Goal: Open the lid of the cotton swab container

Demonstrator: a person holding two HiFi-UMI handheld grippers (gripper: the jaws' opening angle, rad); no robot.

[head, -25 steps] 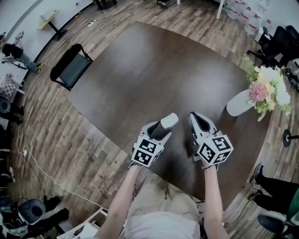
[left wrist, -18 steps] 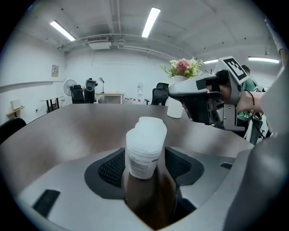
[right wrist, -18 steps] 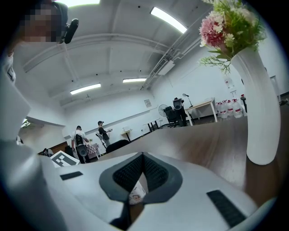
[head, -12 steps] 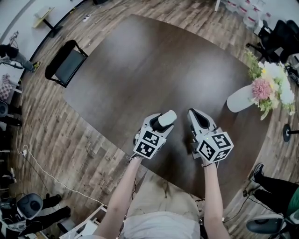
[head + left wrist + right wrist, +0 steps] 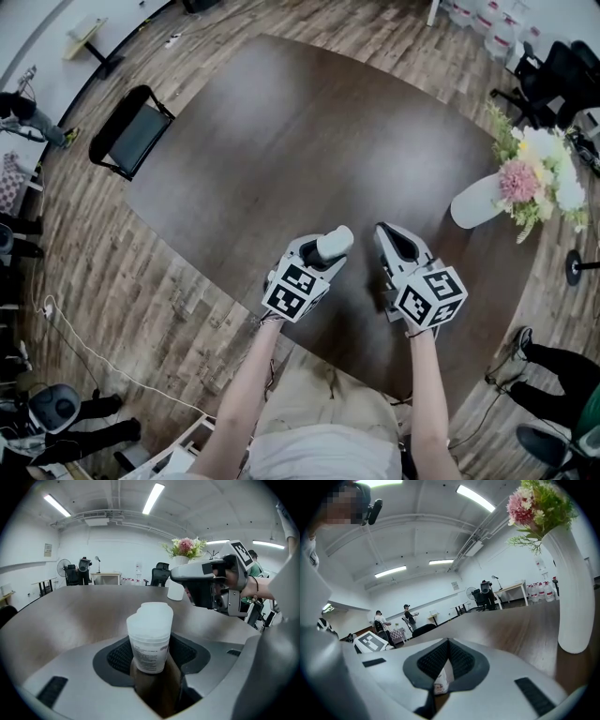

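The cotton swab container is a small white plastic tub with a printed label and a white lid on top. It sits between the pads of my left gripper, held just over the near part of the dark table. The jaws are closing on the tub. In the left gripper view the container stands upright, lid shut. My right gripper hovers close to its right, shut. A small white printed scrap shows low behind the shut jaws; what it is cannot be told.
A white vase with pink and white flowers stands at the table's right edge, tall at the right of the right gripper view. A black chair stands off the table's left side. People stand far across the room.
The left gripper with the container has drifted slightly left and nearer. The right gripper has barely moved.
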